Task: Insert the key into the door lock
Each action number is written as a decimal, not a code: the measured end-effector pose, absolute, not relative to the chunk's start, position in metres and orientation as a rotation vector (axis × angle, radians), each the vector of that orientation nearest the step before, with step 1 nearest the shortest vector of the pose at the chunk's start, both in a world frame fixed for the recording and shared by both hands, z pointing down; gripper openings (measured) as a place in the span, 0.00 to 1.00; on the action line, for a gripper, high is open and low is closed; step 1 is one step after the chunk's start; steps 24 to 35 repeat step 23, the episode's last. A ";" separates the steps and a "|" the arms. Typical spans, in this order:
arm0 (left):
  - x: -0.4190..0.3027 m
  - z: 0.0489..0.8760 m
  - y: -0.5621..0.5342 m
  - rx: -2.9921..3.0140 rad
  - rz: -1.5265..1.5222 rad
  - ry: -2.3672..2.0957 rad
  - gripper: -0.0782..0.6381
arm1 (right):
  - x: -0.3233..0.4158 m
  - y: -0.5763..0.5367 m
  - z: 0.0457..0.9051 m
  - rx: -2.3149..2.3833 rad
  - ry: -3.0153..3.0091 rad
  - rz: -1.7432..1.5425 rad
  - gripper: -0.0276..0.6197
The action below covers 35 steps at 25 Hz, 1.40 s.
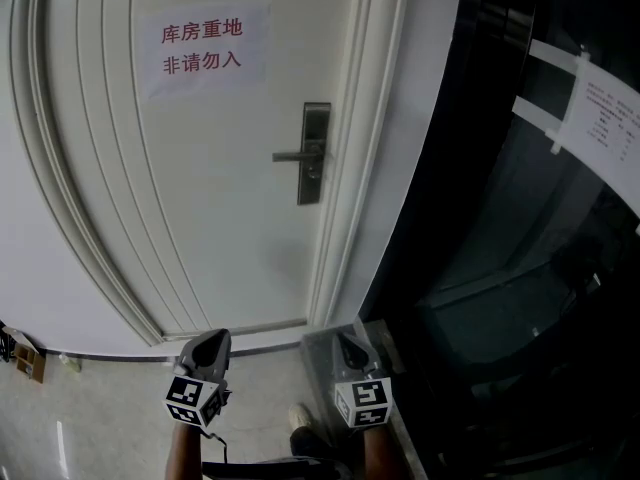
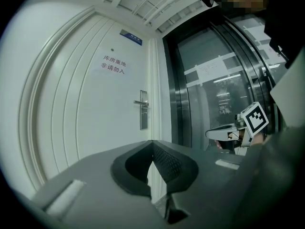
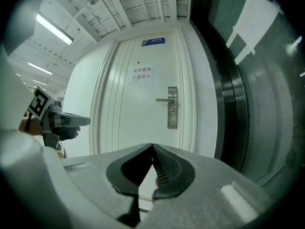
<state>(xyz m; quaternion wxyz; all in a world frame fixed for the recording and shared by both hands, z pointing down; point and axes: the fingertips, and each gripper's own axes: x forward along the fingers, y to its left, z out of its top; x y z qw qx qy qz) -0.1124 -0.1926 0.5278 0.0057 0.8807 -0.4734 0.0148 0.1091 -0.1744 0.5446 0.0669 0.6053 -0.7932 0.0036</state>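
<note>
The white door (image 1: 220, 218) carries a metal lock plate (image 1: 315, 153) with a lever handle (image 1: 292, 155) pointing left. The same lock plate appears straight ahead as the lock (image 2: 143, 116) in the left gripper view and the lock (image 3: 172, 108) in the right gripper view. Both grippers hang low in the head view, well short of the door. The left gripper (image 1: 210, 340) has its jaws closed together with nothing between them. The right gripper (image 1: 348, 343) is shut too. I see no key clearly in either. The right gripper (image 2: 224, 132) and the left gripper (image 3: 76, 121) each show from the side.
A paper sign (image 1: 203, 48) with red characters hangs on the door above the lock. A dark glass wall (image 1: 520, 268) with a taped notice (image 1: 605, 118) stands at the right. A cardboard box (image 1: 25, 353) lies at the floor's left. A shoe (image 1: 300, 416) shows between the grippers.
</note>
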 end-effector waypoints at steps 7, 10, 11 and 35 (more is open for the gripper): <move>-0.114 0.527 -0.193 2.762 0.045 -1.476 0.11 | 0.103 -0.173 0.540 1.824 -2.398 -0.005 0.04; -0.116 0.527 -0.194 2.764 0.047 -1.472 0.11 | 0.101 -0.174 0.541 1.825 -2.397 -0.005 0.05; -0.116 0.527 -0.194 2.766 0.048 -1.470 0.11 | 0.101 -0.175 0.541 1.825 -2.396 -0.005 0.04; -0.123 0.526 -0.194 2.768 0.036 -1.452 0.11 | 0.089 -0.173 0.544 1.811 -2.401 0.000 0.04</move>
